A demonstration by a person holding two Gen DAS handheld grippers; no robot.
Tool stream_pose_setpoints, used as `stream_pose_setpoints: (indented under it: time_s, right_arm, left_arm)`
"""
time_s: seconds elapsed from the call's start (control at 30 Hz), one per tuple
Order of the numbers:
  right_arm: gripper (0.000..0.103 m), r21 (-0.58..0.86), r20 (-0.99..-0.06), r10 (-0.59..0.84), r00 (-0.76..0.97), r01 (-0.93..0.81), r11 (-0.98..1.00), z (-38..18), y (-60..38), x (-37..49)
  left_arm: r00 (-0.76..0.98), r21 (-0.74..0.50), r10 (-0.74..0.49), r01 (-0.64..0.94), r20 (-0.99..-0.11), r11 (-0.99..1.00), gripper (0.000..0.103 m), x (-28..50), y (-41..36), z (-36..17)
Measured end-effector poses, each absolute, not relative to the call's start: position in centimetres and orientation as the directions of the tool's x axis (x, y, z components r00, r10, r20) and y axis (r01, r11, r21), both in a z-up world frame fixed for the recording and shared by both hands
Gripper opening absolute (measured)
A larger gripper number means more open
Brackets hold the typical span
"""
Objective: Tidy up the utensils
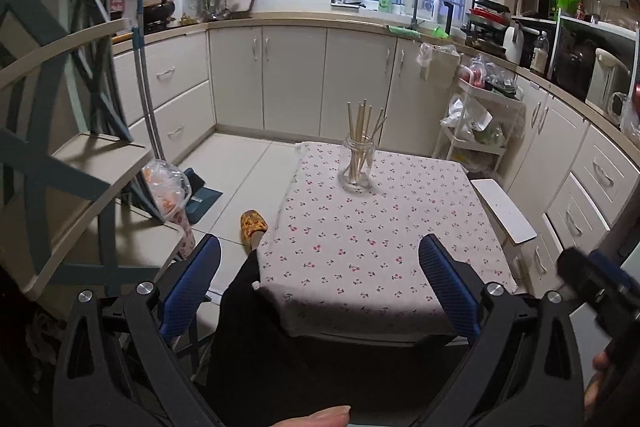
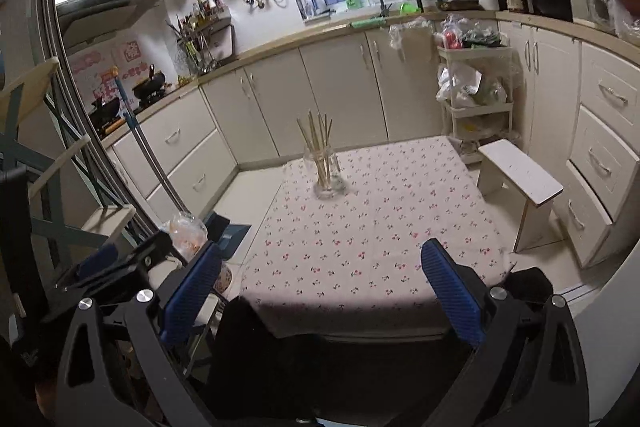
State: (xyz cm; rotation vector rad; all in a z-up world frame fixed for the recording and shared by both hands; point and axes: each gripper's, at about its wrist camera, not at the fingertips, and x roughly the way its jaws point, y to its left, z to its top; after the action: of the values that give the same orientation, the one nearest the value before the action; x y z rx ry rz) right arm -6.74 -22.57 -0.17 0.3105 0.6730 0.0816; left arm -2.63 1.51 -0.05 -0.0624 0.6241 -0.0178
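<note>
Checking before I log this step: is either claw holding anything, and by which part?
Nothing is held. The left claw and right claw are both open and empty; the chopsticks stand in the jar.

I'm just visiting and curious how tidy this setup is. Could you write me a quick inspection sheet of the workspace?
Surface: table under a cherry-print cloth, bare apart from one jar.
Job's things: glass jar toward the far end, wooden chopsticks standing in it, leaning apart.
Clutter: nothing seen on the cloth.
Grippers: left gripper and right gripper both open and empty, held back at the near edge.
Cables: nothing seen on the table.
Surroundings: white stool to the right of the table, trolley stuffed with bags, crowded counters; a slippered foot left of the table.
</note>
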Motion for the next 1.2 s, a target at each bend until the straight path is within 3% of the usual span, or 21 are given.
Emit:
stream_pose_setpoints:
  time_s: [1.2]
  right_arm:
    - [0.096,0.291,-0.534,0.183,0.826,-0.023,0.956,2.1,-21.3,-10.1]
  left_arm:
    - [0.836,-0.055,-0.035,0.006,-0.548,0.998,0.095,-5.2,1.7,1.5]
